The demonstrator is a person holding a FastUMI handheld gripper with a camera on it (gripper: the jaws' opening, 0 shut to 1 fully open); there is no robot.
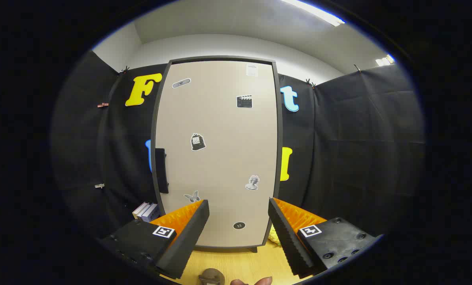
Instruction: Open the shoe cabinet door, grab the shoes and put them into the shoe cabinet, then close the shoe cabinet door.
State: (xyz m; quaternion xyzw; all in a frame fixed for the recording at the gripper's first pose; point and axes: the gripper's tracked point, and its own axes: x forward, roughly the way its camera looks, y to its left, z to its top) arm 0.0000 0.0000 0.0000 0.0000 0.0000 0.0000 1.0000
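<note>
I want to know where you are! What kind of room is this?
Probably a small test booth, not a real home. Black cloth hangs as walls around a tall beige shoe cabinet, door shut, on a wooden floor. The gripper is open, holding nothing, in front of the door.

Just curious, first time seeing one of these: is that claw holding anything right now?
Nothing. The gripper is open, fingers apart, with the closed shoe cabinet door beyond them.

Stacked books (146,211) by the black cloth wall (362,150), wooden floor (239,263)
</note>
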